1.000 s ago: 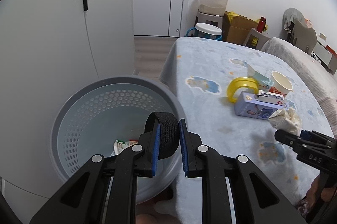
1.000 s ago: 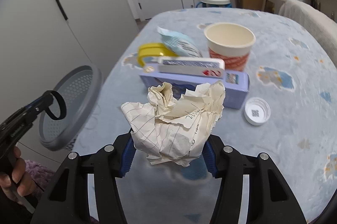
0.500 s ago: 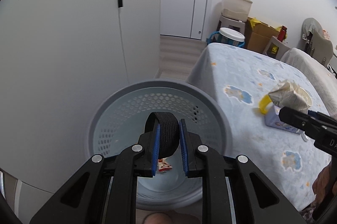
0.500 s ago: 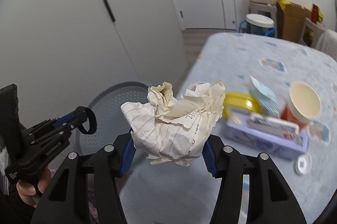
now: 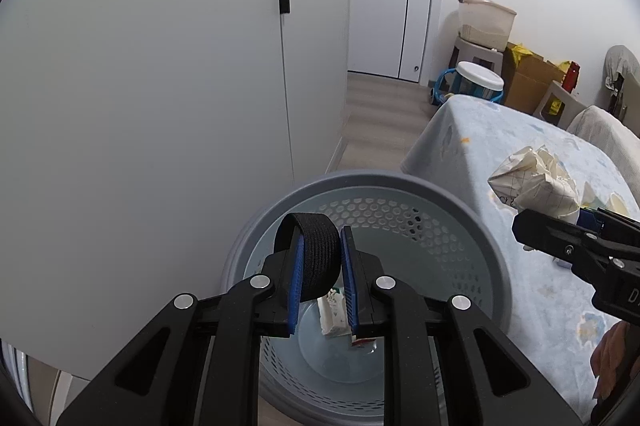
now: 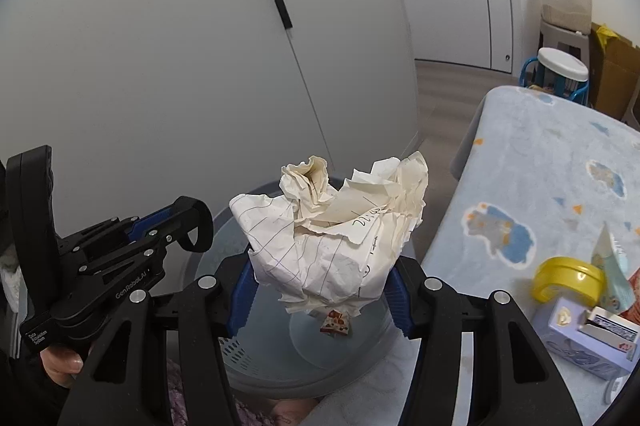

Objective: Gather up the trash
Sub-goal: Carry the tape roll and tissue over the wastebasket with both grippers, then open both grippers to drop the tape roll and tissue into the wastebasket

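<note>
Crumpled paper (image 6: 332, 234) clamped in my right gripper (image 6: 320, 290), above grey bin (image 5: 472, 226). Left gripper (image 5: 320, 266) pinches black strap (image 5: 318, 258). Risk: releasing off-centre, wad bounces off rim onto floor.

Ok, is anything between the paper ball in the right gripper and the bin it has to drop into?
Nothing visible blocks it. The crumpled paper sits in the right gripper above the open bin, which holds only a few scraps. The left gripper, shut on a black strap, is off to the side.
</note>
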